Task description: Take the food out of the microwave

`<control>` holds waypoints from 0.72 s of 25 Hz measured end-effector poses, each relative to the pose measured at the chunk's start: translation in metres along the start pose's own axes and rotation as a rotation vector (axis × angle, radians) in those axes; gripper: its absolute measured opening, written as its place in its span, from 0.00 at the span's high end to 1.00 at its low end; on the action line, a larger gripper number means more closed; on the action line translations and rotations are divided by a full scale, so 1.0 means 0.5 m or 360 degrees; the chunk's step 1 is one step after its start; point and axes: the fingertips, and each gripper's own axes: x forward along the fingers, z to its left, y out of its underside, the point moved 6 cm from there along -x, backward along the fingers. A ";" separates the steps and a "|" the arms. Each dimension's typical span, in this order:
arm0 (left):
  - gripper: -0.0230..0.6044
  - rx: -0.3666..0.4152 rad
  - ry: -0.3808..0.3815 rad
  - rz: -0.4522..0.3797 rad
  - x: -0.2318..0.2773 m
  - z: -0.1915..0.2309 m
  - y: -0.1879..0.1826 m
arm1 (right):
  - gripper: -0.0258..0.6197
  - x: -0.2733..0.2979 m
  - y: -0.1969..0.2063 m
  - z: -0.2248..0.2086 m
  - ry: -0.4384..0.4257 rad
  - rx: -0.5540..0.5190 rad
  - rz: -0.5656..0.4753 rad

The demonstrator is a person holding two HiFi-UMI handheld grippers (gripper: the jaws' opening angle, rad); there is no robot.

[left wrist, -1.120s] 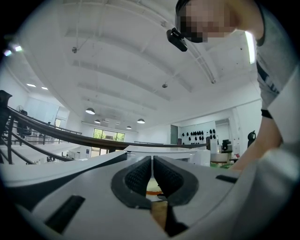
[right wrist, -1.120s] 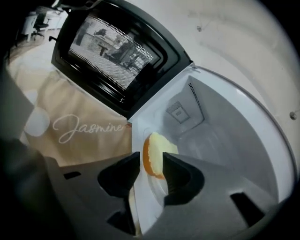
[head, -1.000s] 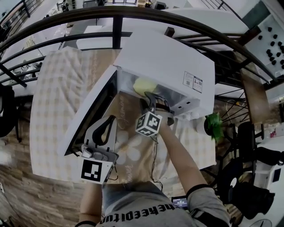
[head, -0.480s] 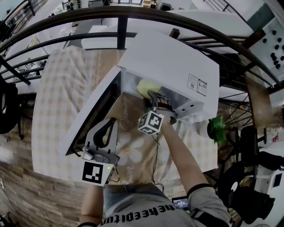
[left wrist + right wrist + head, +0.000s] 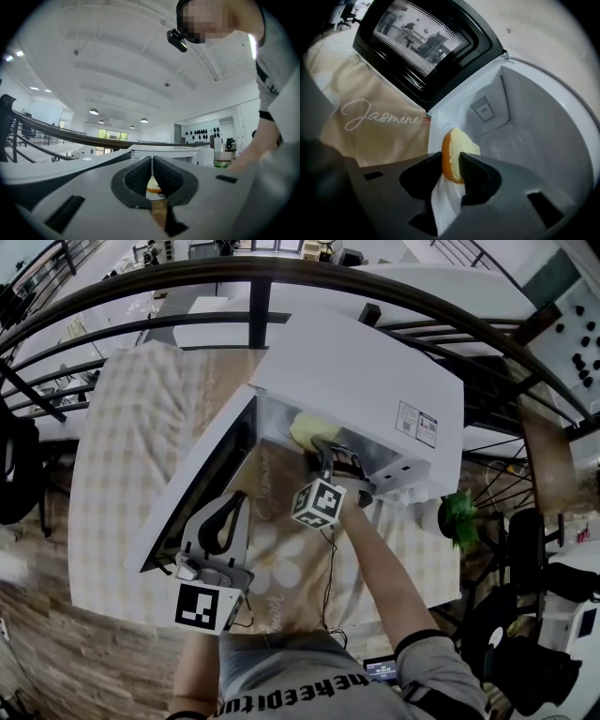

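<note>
Two risks from here, bigger one first.

1. Microwave (image 5: 356, 381) opening. Your right hand-held gripper (image 5: 451, 168) is inside the cavity, angled down. The open door (image 5: 197, 479) swings out on its left and the cavity wall is on its right. Pull back crooked and the marker cube or your wrist probably clips the frame, which could knock the food loose.

2. Grip on the bun half (image 5: 457, 152). It sits at the front of the cavity floor, just behind the sill. The jaws have just been closing and are now clamped on it, one pad on the orange crust and one on the pale cut face. Only the near edge is between the pads, so the hold looks shallow. My guess is that it pivots or slips out if you lift fast. It also looks soft, so squeezing harder may crush it.

Around it:
- Worktop (image 5: 112, 474) under a checked cover, with a beige "Jasmine" cloth (image 5: 379, 117) in front of the microwave. That is the free landing spot.
- Dark railing (image 5: 253, 277) runs behind the worktop, out of the way.
- Left hand-held gripper (image 5: 153, 174) is parked low beside the door's outer edge, jaws pressed together with nothing gripped. It sits near your exit line, so swing wide of it.
- Small potted plant (image 5: 457, 512) at the microwave's right corner is well apart from the path.
- Cable (image 5: 328, 568) trails under your right forearm and could snag.
</note>
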 end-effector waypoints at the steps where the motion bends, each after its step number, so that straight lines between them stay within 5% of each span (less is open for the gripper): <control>1: 0.94 0.0004 -0.0002 -0.0019 0.002 0.001 -0.005 | 0.78 -0.002 0.000 0.000 -0.0008 0.0008 -0.0001; 18: 0.94 -0.0005 0.0169 -0.0045 -0.002 0.001 -0.036 | 0.82 -0.114 -0.045 -0.026 0.0091 0.0253 -0.0115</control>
